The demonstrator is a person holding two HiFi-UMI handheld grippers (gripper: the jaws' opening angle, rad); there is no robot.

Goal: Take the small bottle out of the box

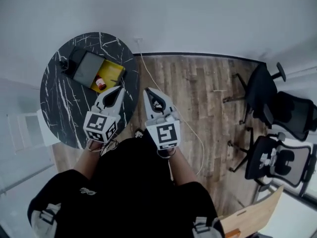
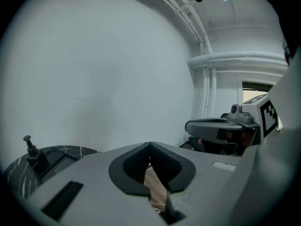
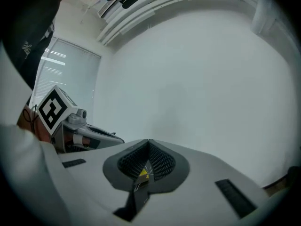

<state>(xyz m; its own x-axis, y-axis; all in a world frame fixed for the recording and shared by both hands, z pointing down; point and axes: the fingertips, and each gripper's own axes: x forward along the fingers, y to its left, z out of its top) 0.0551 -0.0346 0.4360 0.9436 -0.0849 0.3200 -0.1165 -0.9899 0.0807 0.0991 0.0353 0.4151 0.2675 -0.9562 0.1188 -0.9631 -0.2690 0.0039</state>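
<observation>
On the round black marble table (image 1: 54,103) lies an open box (image 1: 111,73) with a yellow inside and a grey lid (image 1: 86,66). A small bottle (image 1: 100,83), red and white, rests in the yellow part. My left gripper (image 1: 119,90) hovers just right of the box at the table's near edge, shut and empty. My right gripper (image 1: 147,91) hangs beside it over the wooden floor, also shut with nothing in it. In the left gripper view the jaws (image 2: 150,146) meet at the tip, and the table's edge (image 2: 19,173) shows low left. The right gripper's tips (image 3: 149,143) touch too.
A small black object (image 1: 64,63) sits by the box's far corner. A white cable (image 1: 190,130) runs across the wooden floor. Black office chairs (image 1: 270,98) stand at right, a white chair (image 1: 27,128) left of the table, and a wooden panel (image 1: 252,216) low right.
</observation>
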